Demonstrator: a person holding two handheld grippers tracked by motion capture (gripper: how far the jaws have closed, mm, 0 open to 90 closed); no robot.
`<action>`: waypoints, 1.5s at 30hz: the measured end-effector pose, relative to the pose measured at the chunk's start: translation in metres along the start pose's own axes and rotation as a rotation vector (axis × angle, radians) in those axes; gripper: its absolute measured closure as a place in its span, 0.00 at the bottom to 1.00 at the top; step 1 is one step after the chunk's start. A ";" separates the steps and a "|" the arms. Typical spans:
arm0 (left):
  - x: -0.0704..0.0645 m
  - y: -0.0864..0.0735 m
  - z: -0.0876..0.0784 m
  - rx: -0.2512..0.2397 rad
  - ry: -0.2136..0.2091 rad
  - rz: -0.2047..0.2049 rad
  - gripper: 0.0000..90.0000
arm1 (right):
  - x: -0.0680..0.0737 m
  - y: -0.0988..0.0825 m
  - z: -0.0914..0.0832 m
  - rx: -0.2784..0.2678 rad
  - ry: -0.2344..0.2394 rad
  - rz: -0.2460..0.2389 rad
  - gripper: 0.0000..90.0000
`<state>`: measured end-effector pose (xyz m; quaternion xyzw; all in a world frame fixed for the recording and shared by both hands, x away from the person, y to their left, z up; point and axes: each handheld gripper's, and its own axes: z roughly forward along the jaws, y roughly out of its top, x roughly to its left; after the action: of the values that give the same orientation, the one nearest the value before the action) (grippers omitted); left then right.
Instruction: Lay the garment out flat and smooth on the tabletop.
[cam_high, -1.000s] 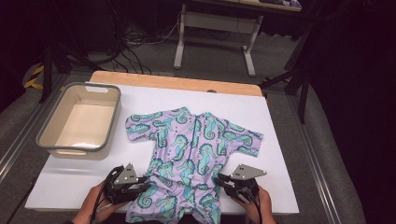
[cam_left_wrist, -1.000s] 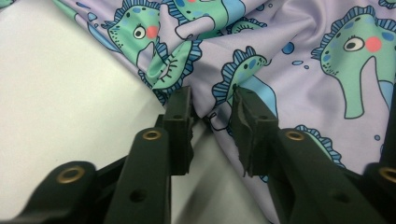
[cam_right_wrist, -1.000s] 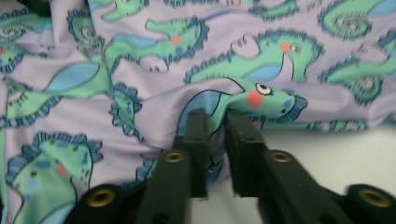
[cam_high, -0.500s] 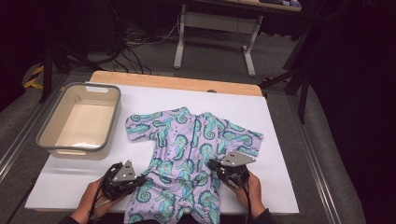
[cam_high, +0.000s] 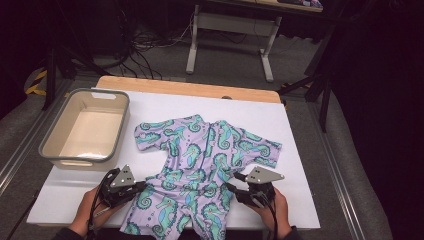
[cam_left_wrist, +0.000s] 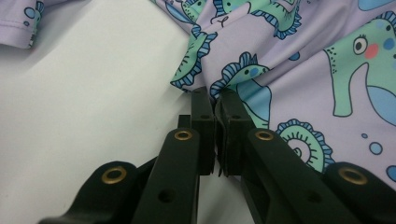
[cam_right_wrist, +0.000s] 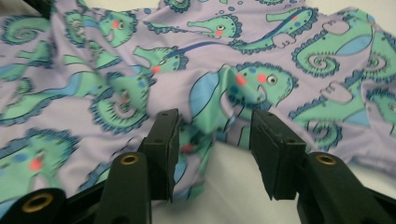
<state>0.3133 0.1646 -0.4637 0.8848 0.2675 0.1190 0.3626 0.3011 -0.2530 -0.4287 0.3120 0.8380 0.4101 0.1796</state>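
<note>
Seahorse-print baby swimsuit (cam_high: 200, 170) lying flat and face-up on the white desk (cam_high: 300, 125) just right of the empty grey tub (cam_high: 85, 130), lower end hanging over the near edge; looks thin, stretchy, floppy and nearly weightless, probably a bit slick, so likely to sag and bunch rather than hold any shape. Left claw (cam_left_wrist: 215, 105) pinched tight on the waist-side hem, right claw (cam_right_wrist: 212, 140) just been opening, standing apart around a raised fold without pressing it. Best bet: grab at seams or a doubled-up fold, both sides evenly.

Swimsuit (cam_high: 200, 165): smooth stretchy cloth; tub (cam_high: 55, 156): matt plastic.
</note>
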 end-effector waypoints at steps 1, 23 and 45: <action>0.000 0.000 0.000 0.000 -0.001 -0.003 0.96 | 0.002 -0.003 -0.004 0.004 0.003 -0.001 0.58; 0.008 -0.005 -0.005 0.006 0.044 -0.030 0.96 | 0.019 -0.012 0.005 0.103 0.204 -0.130 0.90; 0.013 -0.006 -0.005 0.013 0.136 -0.033 0.95 | 0.044 0.054 0.071 0.083 0.152 -0.187 0.91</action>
<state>0.3196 0.1783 -0.4635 0.8725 0.3069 0.1712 0.3395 0.3280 -0.1577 -0.4302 0.2079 0.8909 0.3788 0.1401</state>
